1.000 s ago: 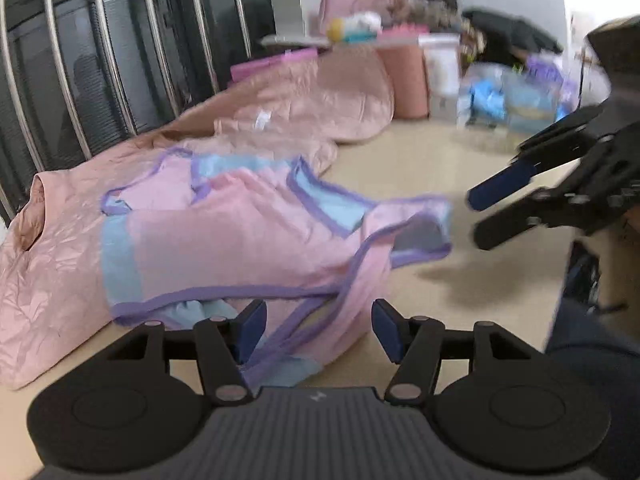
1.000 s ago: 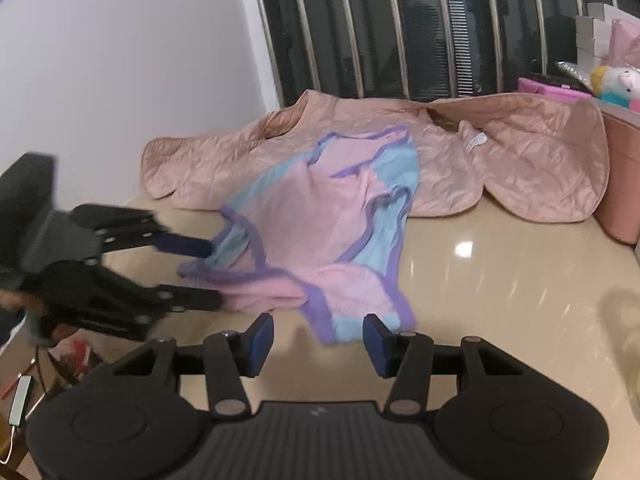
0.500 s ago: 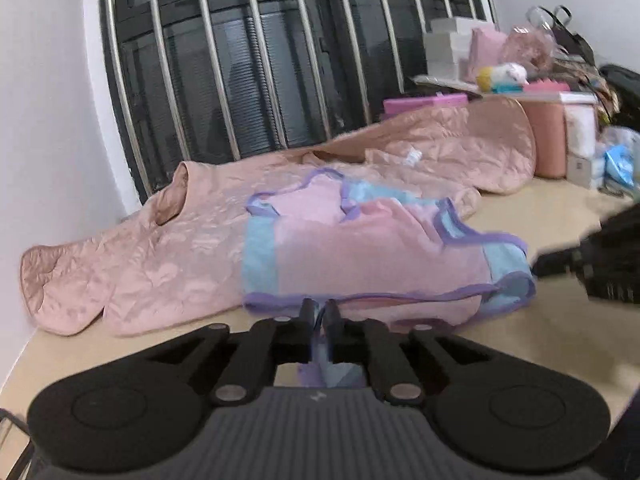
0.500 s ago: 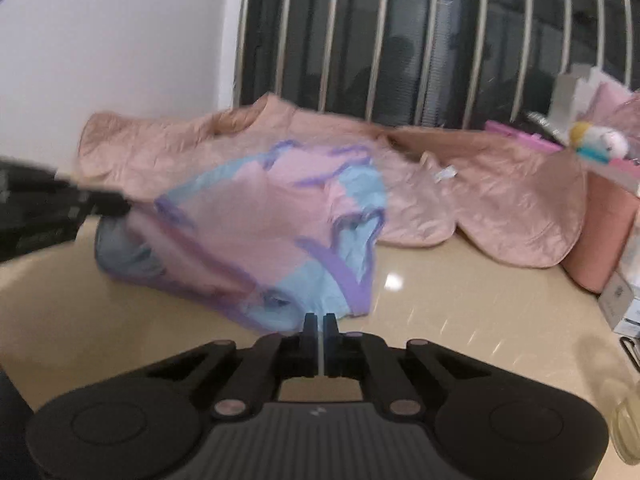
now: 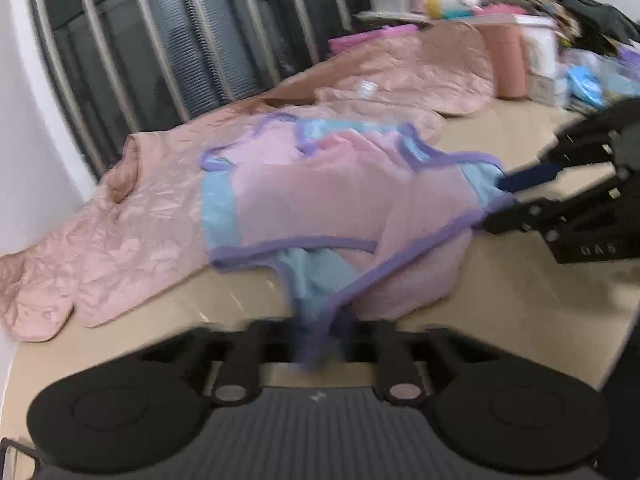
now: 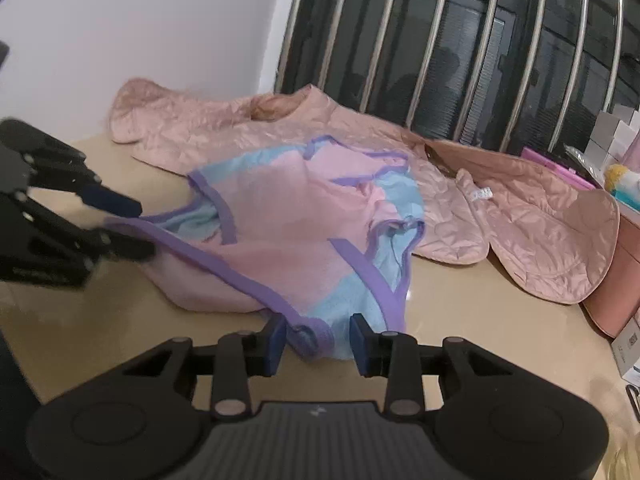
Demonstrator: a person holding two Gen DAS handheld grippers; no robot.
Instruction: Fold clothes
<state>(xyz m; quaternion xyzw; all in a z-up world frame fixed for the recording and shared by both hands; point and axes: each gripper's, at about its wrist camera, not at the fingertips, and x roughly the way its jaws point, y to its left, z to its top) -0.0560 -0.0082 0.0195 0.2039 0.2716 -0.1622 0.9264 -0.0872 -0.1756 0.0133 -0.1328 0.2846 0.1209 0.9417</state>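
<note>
In our left wrist view, our left gripper (image 5: 320, 344) is clamped on a purple-trimmed corner of the pink and light-blue terry garment (image 5: 340, 196), which lies on the beige table (image 5: 520, 300) partly over a quilted pink jacket (image 5: 120, 240). In our right wrist view, our right gripper (image 6: 318, 340) has just been opening; its blue pads stand narrowly apart either side of the garment's near corner (image 6: 316, 334) without pressing it.

Garment (image 6: 304, 236): on surface (image 6: 460, 300), overlapping quilted jacket (image 6: 520, 204) behind it.
Jacket: before window bars (image 6: 440, 40).
Boxes (image 6: 616, 136): far right.
</note>
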